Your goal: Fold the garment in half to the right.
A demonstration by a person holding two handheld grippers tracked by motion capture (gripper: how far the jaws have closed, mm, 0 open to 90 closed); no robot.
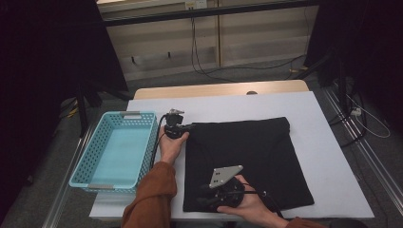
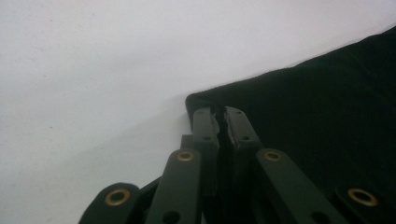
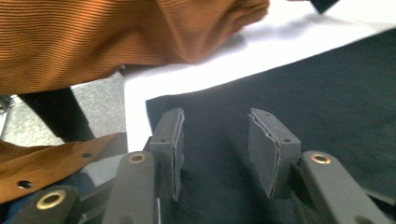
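Note:
A black cloth lies folded flat on the white table. My left gripper is at the cloth's far left corner. In the left gripper view its jaws stand together, pinching that corner of the cloth. My right gripper is at the cloth's near left corner, low over it. In the right gripper view its pads stand apart with the cloth lying flat between and under them, and they do not press on it.
A light blue basket with nothing in it stands at the table's left edge, close to the left hand. An orange sleeve hangs just beyond the right gripper. White table surface shows to the right of and behind the cloth.

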